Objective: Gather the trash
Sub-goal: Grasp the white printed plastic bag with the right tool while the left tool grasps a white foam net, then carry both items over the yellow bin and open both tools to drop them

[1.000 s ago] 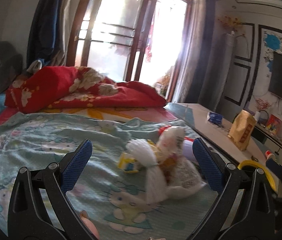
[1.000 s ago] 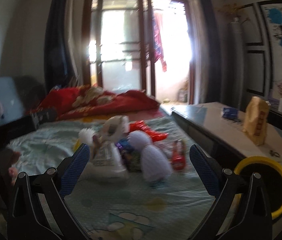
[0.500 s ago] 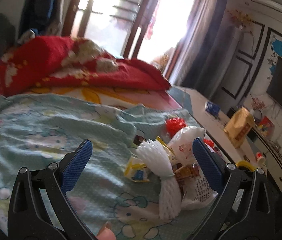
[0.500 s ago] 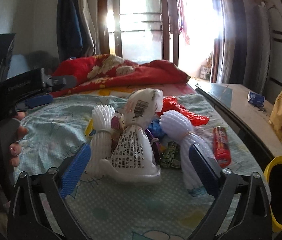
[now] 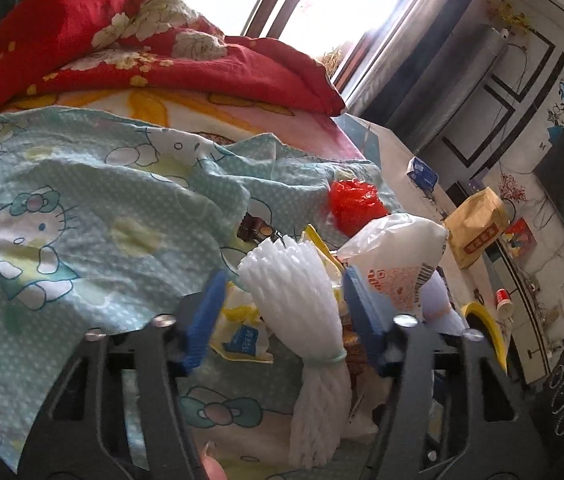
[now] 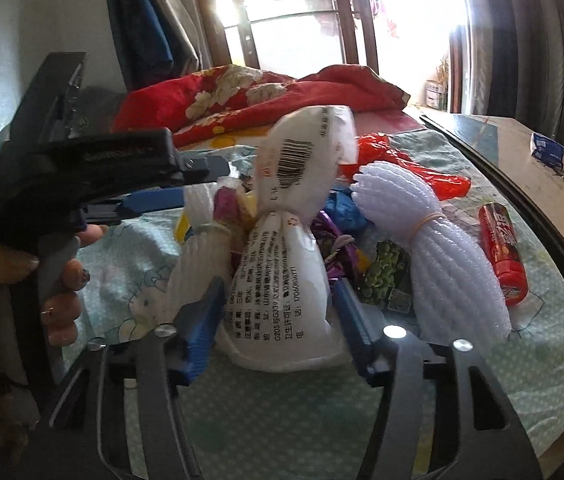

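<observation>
A heap of trash lies on the Hello Kitty bedsheet [image 5: 62, 220]. In the left wrist view a white foam net bundle [image 5: 293, 292] tied with a band stands between the blue pads of my left gripper [image 5: 285, 280]. Its jaws are closing, and a gap shows at the left pad. In the right wrist view my right gripper [image 6: 280, 286] straddles a knotted white printed plastic bag [image 6: 282, 280]. Those jaws are closing too, close to the bag's sides without squeezing it. The left gripper [image 6: 202, 184], held by a hand [image 6: 58, 280], reaches that foam net [image 6: 202, 248] from the left.
A second foam net [image 6: 453, 256], a red tube [image 6: 501, 248], a red plastic bag [image 6: 401, 168] and several wrappers [image 6: 385, 276] lie in the heap. A yellow bin rim [image 5: 485, 324] shows at the bed's right. A red quilt [image 5: 122, 52] lies behind; a brown paper bag [image 5: 473, 232] stands on the side table.
Both grippers came forward and down onto the heap. Their jaws narrowed from wide open, the left around the foam net, the right around the white bag.
</observation>
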`<state>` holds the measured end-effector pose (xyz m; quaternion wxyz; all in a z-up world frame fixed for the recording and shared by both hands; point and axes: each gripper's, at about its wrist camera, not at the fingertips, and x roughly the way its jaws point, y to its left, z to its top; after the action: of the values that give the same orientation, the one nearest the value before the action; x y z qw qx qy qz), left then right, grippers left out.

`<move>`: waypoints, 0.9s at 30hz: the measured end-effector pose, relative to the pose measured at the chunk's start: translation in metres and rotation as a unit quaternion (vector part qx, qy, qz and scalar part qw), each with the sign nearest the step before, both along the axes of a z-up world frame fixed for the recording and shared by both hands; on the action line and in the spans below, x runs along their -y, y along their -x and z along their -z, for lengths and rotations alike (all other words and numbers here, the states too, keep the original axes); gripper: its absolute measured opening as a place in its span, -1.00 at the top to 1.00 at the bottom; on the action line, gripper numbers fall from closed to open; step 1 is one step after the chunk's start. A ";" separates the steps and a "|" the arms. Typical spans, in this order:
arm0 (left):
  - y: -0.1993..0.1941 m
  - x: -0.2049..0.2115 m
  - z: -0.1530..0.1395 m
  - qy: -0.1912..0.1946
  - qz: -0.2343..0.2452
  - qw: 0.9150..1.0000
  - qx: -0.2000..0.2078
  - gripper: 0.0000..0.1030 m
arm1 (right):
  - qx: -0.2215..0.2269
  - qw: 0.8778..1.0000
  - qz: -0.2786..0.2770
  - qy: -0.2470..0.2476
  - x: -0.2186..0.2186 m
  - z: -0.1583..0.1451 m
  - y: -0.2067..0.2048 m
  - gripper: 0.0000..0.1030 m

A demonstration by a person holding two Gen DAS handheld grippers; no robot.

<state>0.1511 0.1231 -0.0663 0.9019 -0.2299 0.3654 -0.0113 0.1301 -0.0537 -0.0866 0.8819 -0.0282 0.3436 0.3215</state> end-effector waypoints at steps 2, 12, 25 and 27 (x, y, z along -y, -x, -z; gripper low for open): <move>0.002 0.000 -0.001 0.004 0.002 1.000 0.001 0.47 | 0.001 1.000 -0.002 -0.003 0.002 -0.001 0.002 0.17; 0.022 0.010 -0.045 0.006 0.029 0.998 0.059 0.77 | 0.036 0.998 -0.007 -0.043 0.024 -0.030 0.020 0.28; 0.018 0.063 -0.093 -0.015 0.082 0.990 0.115 0.78 | 0.061 0.994 0.056 -0.069 0.091 -0.063 0.021 0.28; 0.015 0.075 -0.096 -0.022 0.091 0.988 0.121 0.78 | 0.063 0.993 0.070 -0.071 0.104 -0.065 0.019 0.28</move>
<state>0.1359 0.0483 0.0299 0.9395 -0.1726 0.2734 -0.1127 0.1110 -0.1582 -0.0212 0.9218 0.0380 0.2652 0.2802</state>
